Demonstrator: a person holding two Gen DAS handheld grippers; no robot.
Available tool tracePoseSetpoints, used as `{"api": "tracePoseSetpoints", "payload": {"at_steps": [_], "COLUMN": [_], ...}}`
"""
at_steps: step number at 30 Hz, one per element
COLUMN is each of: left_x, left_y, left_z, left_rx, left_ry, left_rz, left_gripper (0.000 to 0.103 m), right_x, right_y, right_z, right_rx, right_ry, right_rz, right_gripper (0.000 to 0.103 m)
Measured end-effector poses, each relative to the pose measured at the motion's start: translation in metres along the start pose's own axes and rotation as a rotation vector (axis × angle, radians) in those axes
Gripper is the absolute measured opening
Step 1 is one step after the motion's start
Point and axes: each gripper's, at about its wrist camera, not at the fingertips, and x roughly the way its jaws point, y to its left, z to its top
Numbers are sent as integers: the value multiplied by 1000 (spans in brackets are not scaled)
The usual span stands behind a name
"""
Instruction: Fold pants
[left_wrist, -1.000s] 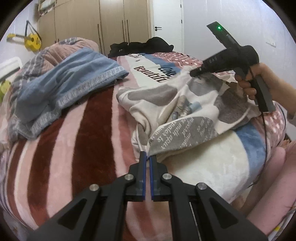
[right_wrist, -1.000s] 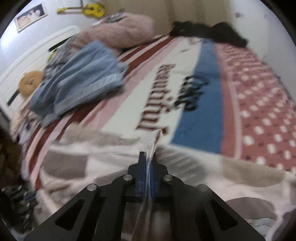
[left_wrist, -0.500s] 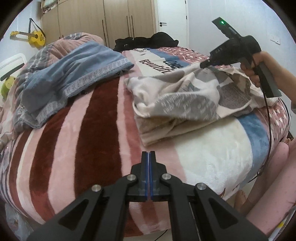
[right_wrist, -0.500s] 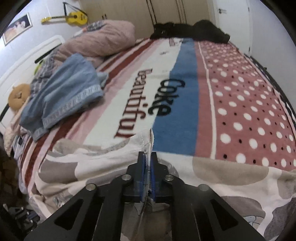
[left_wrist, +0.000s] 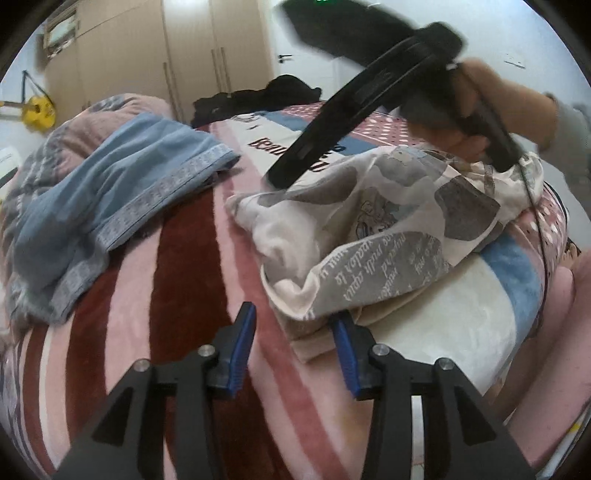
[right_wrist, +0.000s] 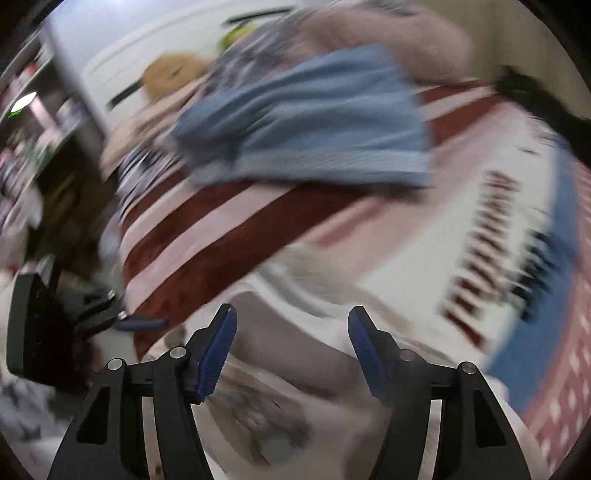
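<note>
The cream pants (left_wrist: 369, 229) with grey patches lie bunched and partly folded on the striped blanket (left_wrist: 177, 280). My left gripper (left_wrist: 293, 332) is at their near corner, its jaws opening. A beige corner of cloth lies between the blue pads (left_wrist: 245, 332), which do not press on it. My right gripper (left_wrist: 284, 173), blurred and held by a hand (left_wrist: 461, 125), hovers over the pants' far left edge. In the right wrist view, the right gripper (right_wrist: 291, 332) is opening above the pants (right_wrist: 277, 387) with nothing clamped. The left gripper (right_wrist: 140, 325) shows at the left.
A blue garment (left_wrist: 122, 192) lies crumpled on the left of the bed, over a pink-grey quilt (left_wrist: 55, 147). Dark clothes (left_wrist: 258, 96) are piled at the far end, before wardrobes. The bed's edge drops off near the person's leg (left_wrist: 554, 332) on the right.
Both grippers went from shut to open. The right one let go of the pants' edge and swung left. The left one moved up to the pants' near corner.
</note>
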Motion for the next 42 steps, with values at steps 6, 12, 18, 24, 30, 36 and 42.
{"api": "tracePoseSetpoints", "payload": {"at_steps": [6,12,18,24,30,36,42], "left_x": [7,-2,-7,-13,-13,-15,-15], "left_y": [6,5,1,-2,-5,-5,-5], "left_z": [7,4,1,-5,-6,-5,-5], "left_rx": [-13,-50,-87,-104,-82,-65,-66], "left_ry": [-25,-38,-49,-60,-62,-55,-54], "left_rz": [-47,-9,15,22,27,36,29], "left_gripper": [15,6,5,4,5,8,8], "right_x": [50,47,37,36,34,48,39], "right_y": [2,15,15,-1,-16,-16,-21], "right_z": [15,4,9,21,22,20,16], "right_rx": [-44,-136,-107,-30,42,24,55], "right_ry": [85,104,-25,-67,16,78,33], "right_rz": [104,172,49,-64,136,144,229], "right_gripper": [54,4,1,0,13,56,54]}}
